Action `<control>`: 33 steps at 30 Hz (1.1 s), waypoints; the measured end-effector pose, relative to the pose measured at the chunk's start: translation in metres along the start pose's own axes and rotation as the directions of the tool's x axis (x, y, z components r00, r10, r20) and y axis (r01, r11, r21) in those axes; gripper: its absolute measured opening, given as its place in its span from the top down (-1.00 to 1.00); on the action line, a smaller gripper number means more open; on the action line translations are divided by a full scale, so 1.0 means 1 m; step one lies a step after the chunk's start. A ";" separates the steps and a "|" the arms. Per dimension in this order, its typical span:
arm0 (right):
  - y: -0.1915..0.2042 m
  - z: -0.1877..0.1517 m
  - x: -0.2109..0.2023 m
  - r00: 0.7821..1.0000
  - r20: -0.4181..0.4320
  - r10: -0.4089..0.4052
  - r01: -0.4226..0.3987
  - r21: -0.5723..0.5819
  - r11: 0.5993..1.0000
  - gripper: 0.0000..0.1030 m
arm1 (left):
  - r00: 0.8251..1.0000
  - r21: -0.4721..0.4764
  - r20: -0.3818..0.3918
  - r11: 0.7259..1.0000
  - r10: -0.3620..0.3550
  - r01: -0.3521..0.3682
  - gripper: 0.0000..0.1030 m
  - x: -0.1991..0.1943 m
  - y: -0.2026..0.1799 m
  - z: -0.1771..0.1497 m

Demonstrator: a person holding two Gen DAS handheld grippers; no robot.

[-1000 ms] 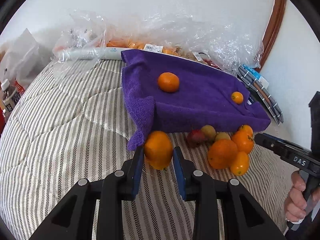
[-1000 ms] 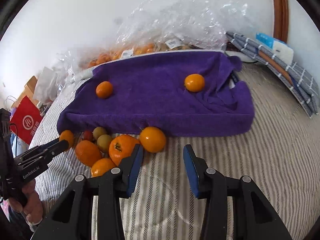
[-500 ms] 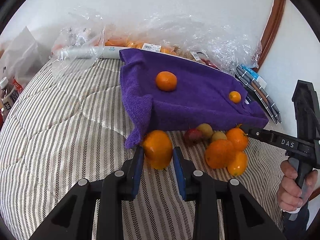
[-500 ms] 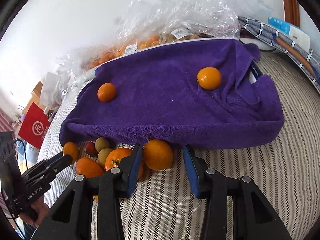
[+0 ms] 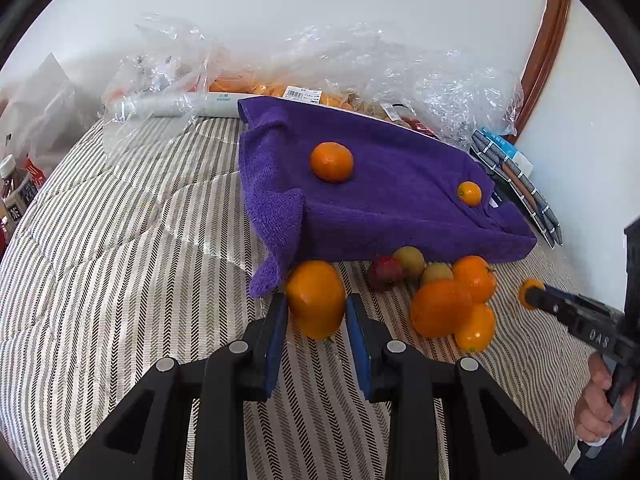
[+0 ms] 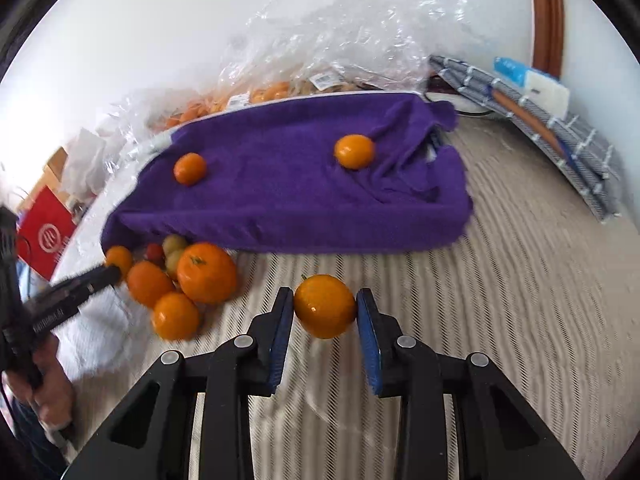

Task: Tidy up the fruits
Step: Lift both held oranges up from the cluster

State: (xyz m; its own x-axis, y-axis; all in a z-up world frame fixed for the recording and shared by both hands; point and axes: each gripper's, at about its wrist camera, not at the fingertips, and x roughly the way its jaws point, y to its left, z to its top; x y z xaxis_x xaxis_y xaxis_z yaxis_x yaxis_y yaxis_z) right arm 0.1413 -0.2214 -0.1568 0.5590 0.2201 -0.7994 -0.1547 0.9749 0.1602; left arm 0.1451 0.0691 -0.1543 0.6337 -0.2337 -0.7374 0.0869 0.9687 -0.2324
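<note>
Left gripper (image 5: 316, 312) clamped on a large orange (image 5: 315, 298) above the striped bedcover (image 5: 120, 280), loose fruit pile (image 5: 448, 292) before the purple towel (image 5: 380, 200), right gripper (image 6: 325, 320) pinching a smaller orange (image 6: 325, 306), two oranges (image 6: 354, 151) lying on the towel.

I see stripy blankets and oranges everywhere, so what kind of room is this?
Probably a bedroom: the fruit lies on a striped quilt like a bed's, against a plain white wall, beside a wooden door frame.
</note>
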 end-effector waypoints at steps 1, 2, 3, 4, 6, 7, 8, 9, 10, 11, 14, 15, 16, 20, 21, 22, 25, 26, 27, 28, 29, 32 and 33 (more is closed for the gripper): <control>-0.001 -0.005 -0.001 1.000 -0.006 -0.009 0.009 -0.011 1.000 0.38 | 1.000 0.002 0.000 1.000 0.001 -0.001 0.45 0.000 0.000 0.000; -0.002 -0.010 0.000 1.000 -0.015 -0.011 0.011 -0.021 1.000 0.38 | 1.000 0.003 -0.002 1.000 0.001 -0.001 0.44 0.001 0.000 0.000; -0.003 -0.013 0.001 1.000 -0.017 -0.008 0.007 -0.024 1.000 0.37 | 1.000 0.004 -0.004 1.000 0.000 0.000 0.44 0.001 0.000 0.001; -0.004 -0.016 0.001 1.000 -0.016 -0.004 0.004 -0.020 1.000 0.37 | 1.000 0.004 -0.004 1.000 0.000 0.000 0.44 0.001 0.000 0.001; -0.004 -0.018 0.005 1.000 -0.019 -0.007 0.006 -0.014 1.000 0.37 | 1.000 0.002 -0.005 1.000 -0.002 0.002 0.44 0.001 0.000 0.001; -0.002 -0.018 0.007 1.000 -0.015 -0.015 0.014 -0.016 1.000 0.37 | 1.000 0.002 -0.008 1.000 -0.006 0.006 0.44 0.001 0.000 0.001; -0.001 -0.017 0.007 1.000 -0.012 -0.021 0.021 -0.018 1.000 0.37 | 1.000 0.001 -0.012 1.000 -0.011 0.011 0.44 0.002 0.000 0.002; -0.001 -0.016 0.006 1.000 -0.004 -0.024 0.024 -0.014 1.000 0.37 | 1.000 0.002 -0.016 1.000 -0.012 0.012 0.41 0.003 0.001 0.002; -0.002 -0.015 0.006 1.000 0.003 -0.027 0.027 -0.010 1.000 0.37 | 1.000 0.004 -0.020 1.000 -0.010 0.010 0.40 0.004 0.000 0.002; -0.003 -0.015 0.007 1.000 0.000 -0.029 0.029 -0.011 1.000 0.37 | 1.000 0.005 -0.023 1.000 -0.009 0.009 0.36 0.005 0.000 0.002; -0.005 -0.015 0.007 1.000 -0.007 -0.018 0.018 -0.006 1.000 0.37 | 0.999 0.004 -0.033 1.000 -0.004 0.004 0.32 0.007 0.000 0.002; -0.005 -0.016 0.006 1.000 -0.005 -0.018 0.018 -0.007 1.000 0.38 | 1.000 -0.002 -0.031 1.000 -0.005 0.005 0.31 0.007 0.000 0.002; -0.005 -0.016 0.006 1.000 -0.003 -0.019 0.019 -0.010 1.000 0.38 | 1.000 -0.008 -0.028 1.000 -0.006 0.005 0.31 0.007 0.001 0.002; -0.002 -0.019 -0.003 0.999 0.036 -0.028 0.029 -0.019 0.999 0.38 | 1.000 -0.036 -0.008 0.999 -0.015 0.014 0.32 0.005 0.005 0.003; -0.001 -0.020 -0.006 0.998 0.051 -0.032 0.033 -0.022 0.999 0.38 | 1.000 -0.042 -0.005 0.999 -0.023 0.022 0.32 0.004 0.006 0.003; 0.000 -0.021 -0.009 0.997 0.067 -0.033 0.035 -0.029 0.999 0.38 | 1.000 -0.045 -0.004 0.999 -0.030 0.030 0.35 0.004 0.006 0.003; 0.004 -0.022 -0.015 0.995 0.096 -0.022 0.027 -0.051 0.998 0.38 | 0.999 -0.043 0.004 0.998 -0.038 0.038 0.42 0.003 0.006 0.003; 0.004 -0.022 -0.015 0.995 0.095 -0.017 0.022 -0.054 0.998 0.38 | 0.999 -0.041 0.009 0.998 -0.042 0.043 0.42 0.002 0.005 0.003; 0.004 -0.022 -0.014 0.996 0.093 -0.015 0.021 -0.055 0.998 0.38 | 0.999 -0.038 0.016 0.998 -0.044 0.045 0.42 0.000 0.005 0.003; 0.003 -0.021 -0.014 0.996 0.090 -0.018 0.022 -0.054 0.998 0.38 | 0.999 -0.034 0.022 0.998 -0.046 0.046 0.42 -0.001 0.004 0.003; 0.003 -0.021 -0.013 0.996 0.089 -0.019 0.023 -0.052 0.998 0.38 | 0.998 -0.030 0.029 0.998 -0.049 0.050 0.42 -0.003 0.003 0.003; 0.001 -0.021 -0.016 0.995 0.101 -0.005 0.010 -0.051 0.999 0.38 | 0.996 -0.016 0.063 0.998 -0.065 0.066 0.42 -0.011 0.001 0.002; 0.000 -0.021 -0.017 0.995 0.105 0.003 0.002 -0.049 0.999 0.38 | 0.995 -0.014 0.072 0.998 -0.067 0.069 0.42 -0.012 0.001 0.002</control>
State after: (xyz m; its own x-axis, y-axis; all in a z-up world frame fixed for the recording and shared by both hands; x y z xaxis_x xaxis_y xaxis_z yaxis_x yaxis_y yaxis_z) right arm 0.1150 -0.2259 -0.1556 0.6407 0.2255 -0.7339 -0.1937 0.9724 0.1298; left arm 0.1388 0.0735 -0.1443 0.6799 -0.2918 -0.6727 0.1190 0.9492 -0.2914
